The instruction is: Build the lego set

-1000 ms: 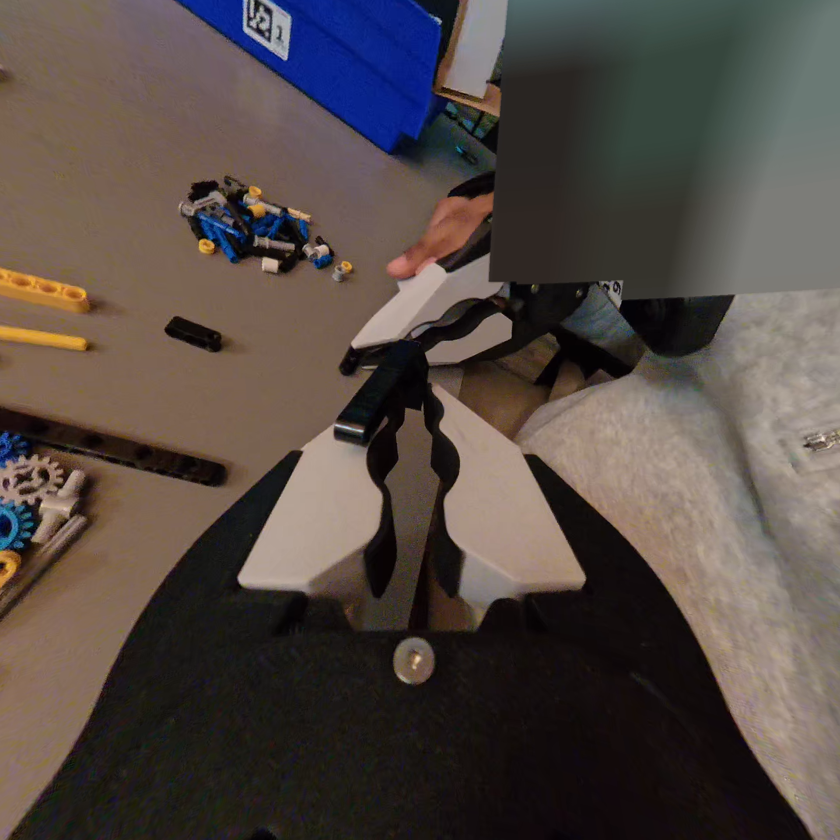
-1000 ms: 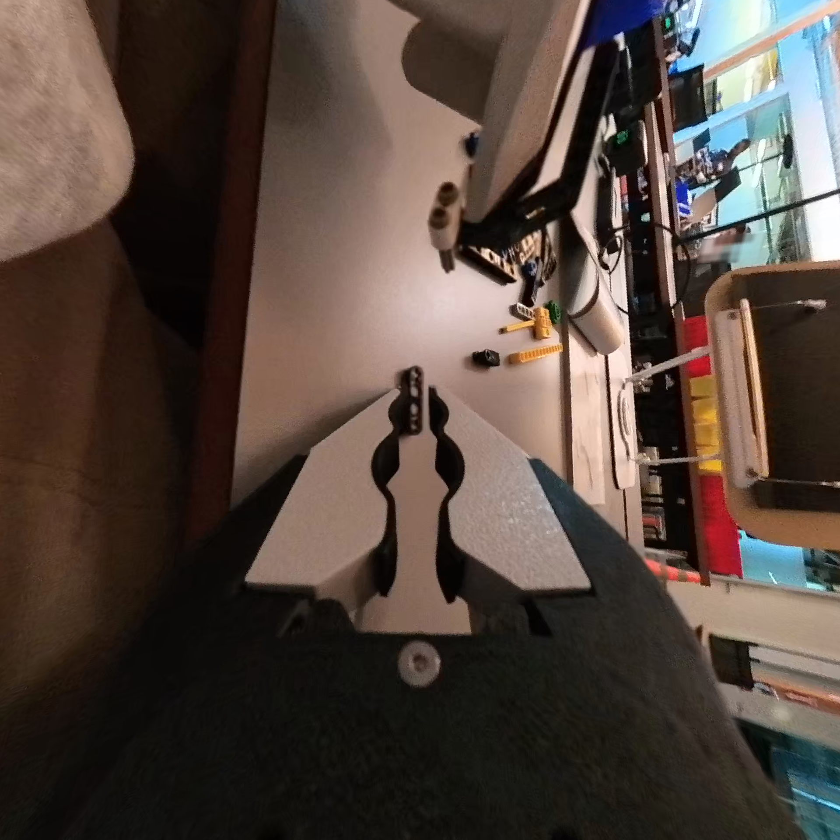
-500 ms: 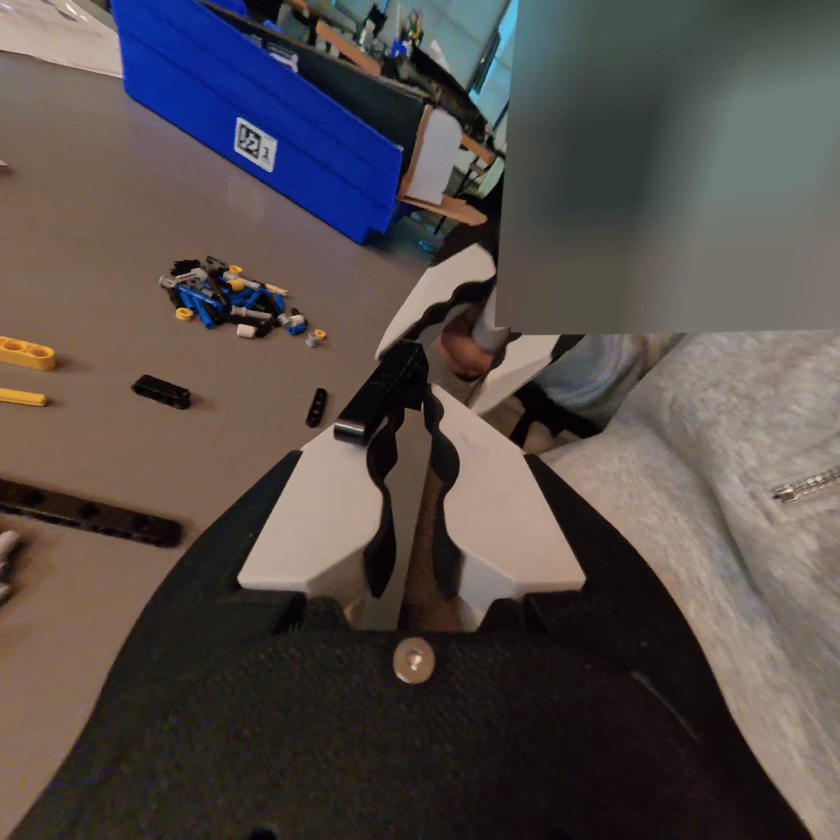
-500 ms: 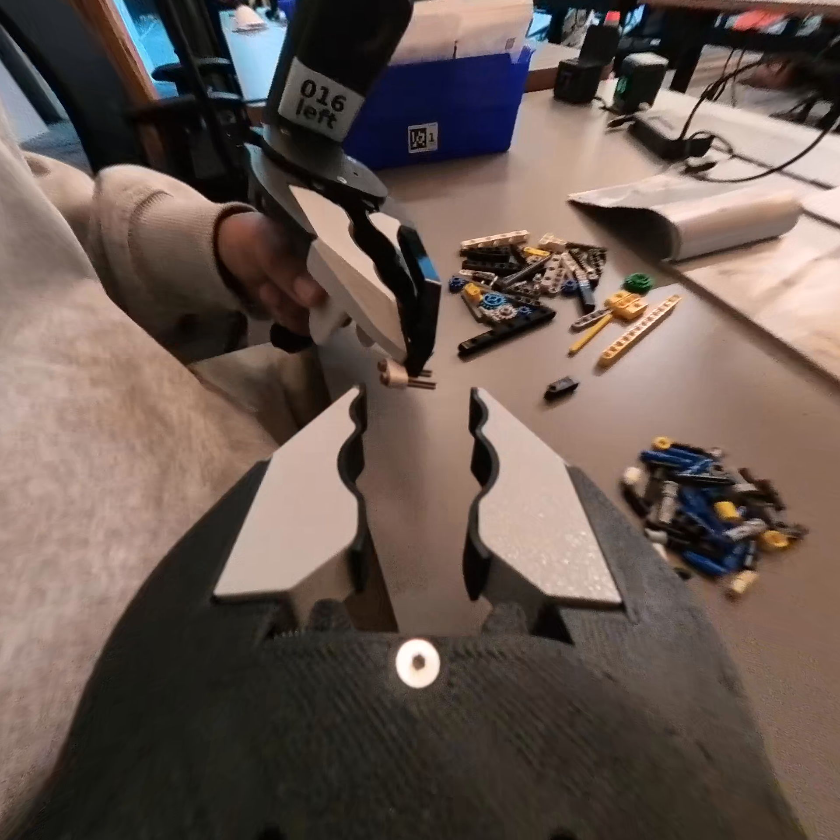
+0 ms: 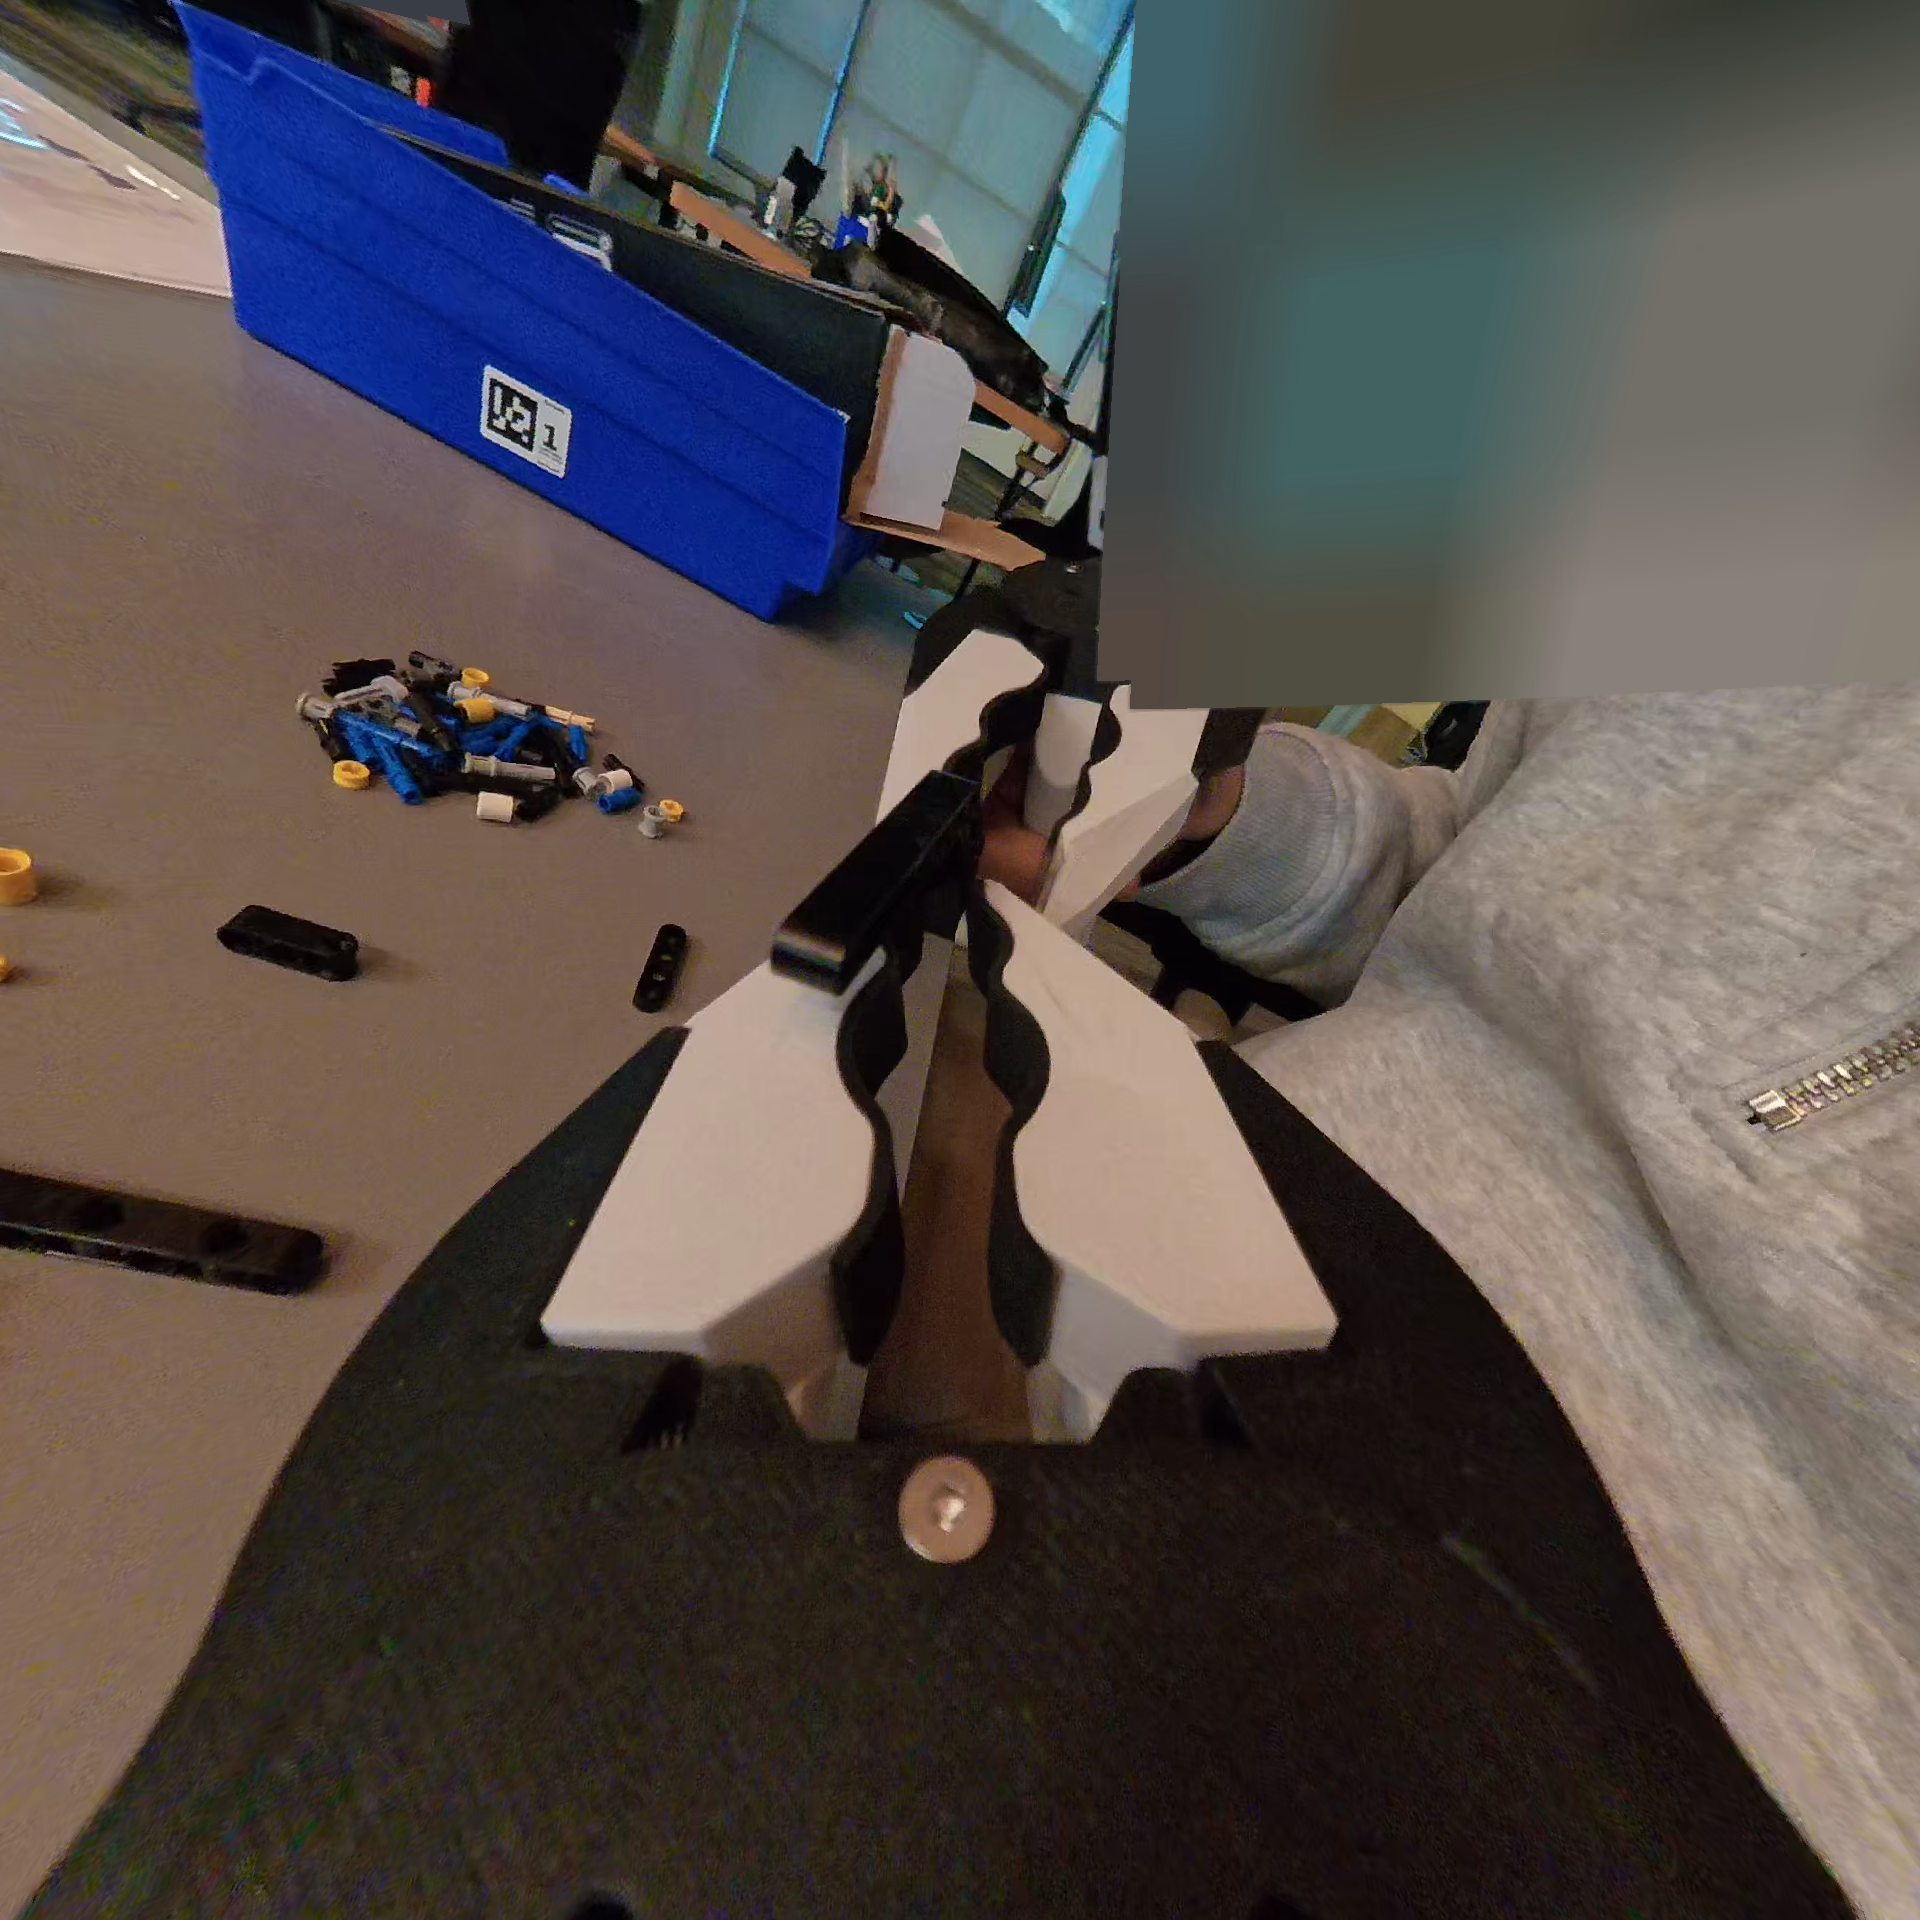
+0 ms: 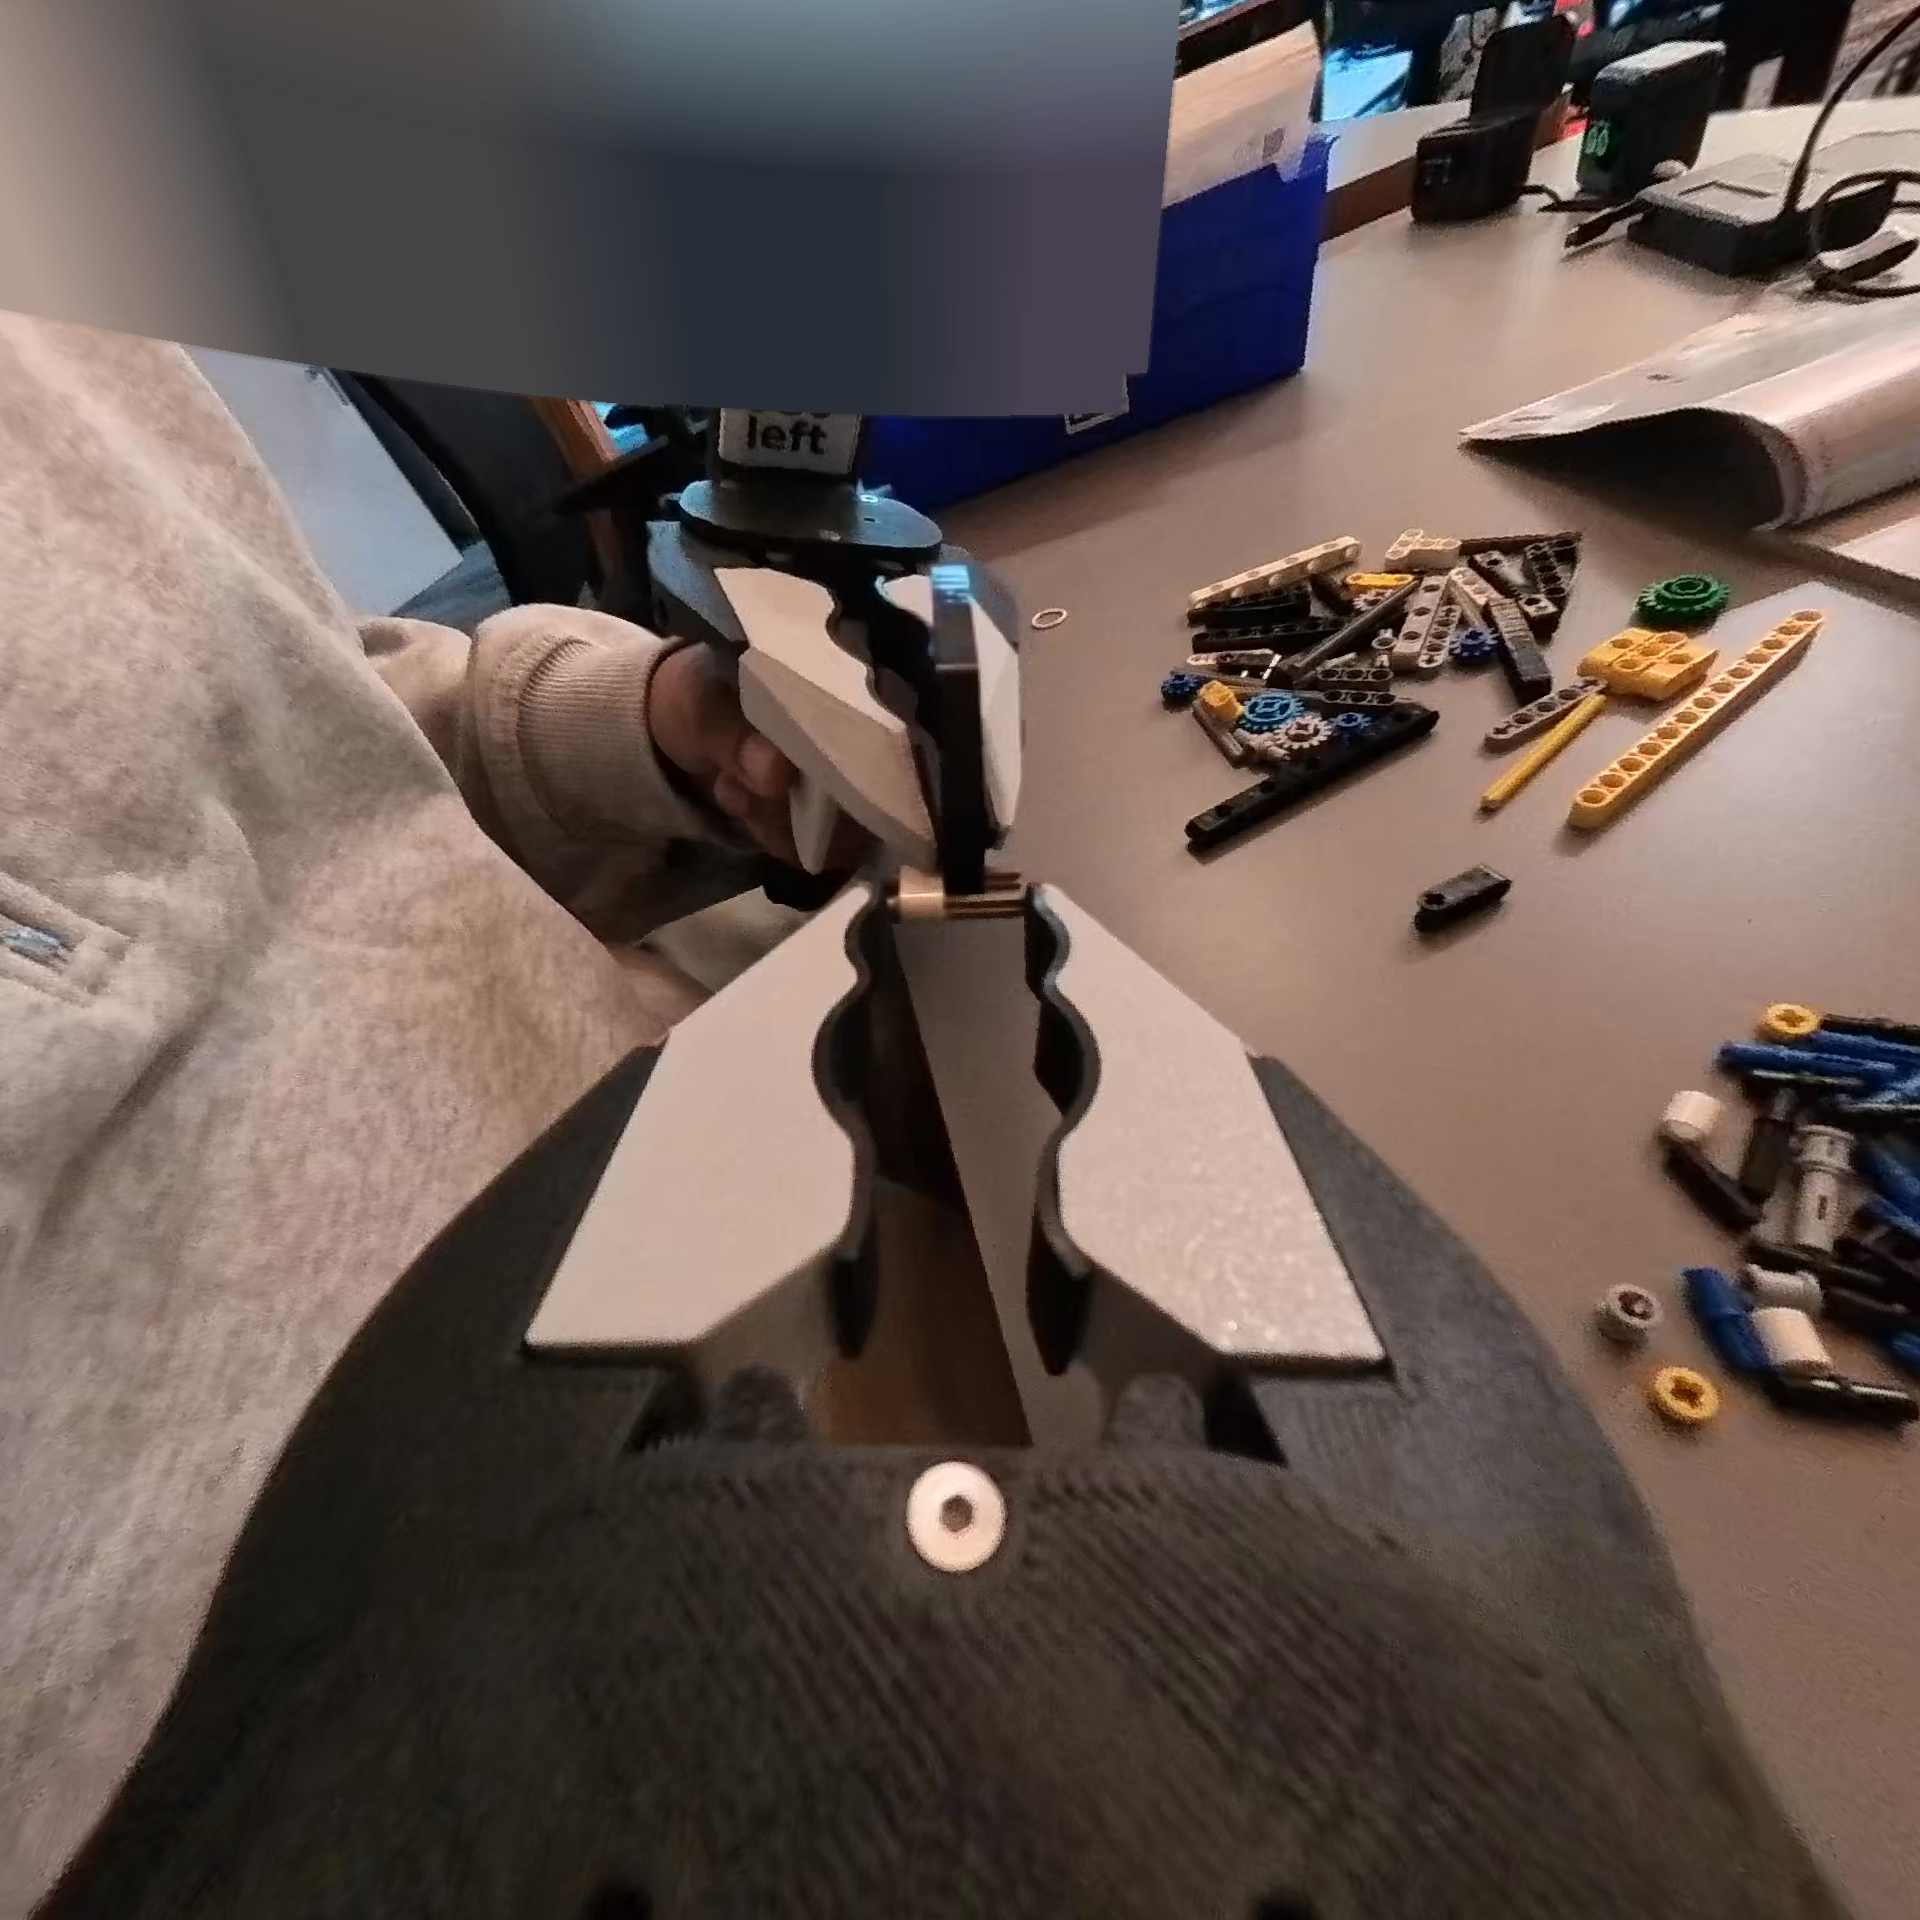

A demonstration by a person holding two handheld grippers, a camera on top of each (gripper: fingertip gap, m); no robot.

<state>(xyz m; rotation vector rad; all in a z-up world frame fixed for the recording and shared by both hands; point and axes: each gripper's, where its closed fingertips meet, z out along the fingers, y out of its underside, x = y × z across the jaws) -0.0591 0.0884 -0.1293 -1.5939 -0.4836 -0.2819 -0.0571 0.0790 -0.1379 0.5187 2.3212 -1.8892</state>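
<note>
My left gripper (image 5: 951, 914) is shut on a black beam (image 5: 883, 883) that sticks out up and to the left of its tips. In the right wrist view the left gripper (image 6: 935, 821) points down, holding that beam (image 6: 956, 727) upright above the table edge. A tan pin (image 6: 956, 896) passes through the beam's lower end. My right gripper (image 6: 956, 904) has closed in from below, its fingertips against the two ends of the pin. The right gripper also shows in the left wrist view (image 5: 1049, 769), just beyond the beam.
A pile of blue, black and yellow pins (image 5: 468, 743) (image 6: 1818, 1195) lies on the grey table. A heap of beams and gears (image 6: 1351, 665), a long yellow beam (image 6: 1694, 717), a small black beam (image 5: 660, 966), a long black beam (image 5: 156, 1236) and a blue bin (image 5: 520, 343) are around. My left and right fingertips are right by each other.
The right gripper let go of a small black beam, which now lies on the table, swung round to face the left gripper and closed on the tan pin. The left gripper tilted upward.
</note>
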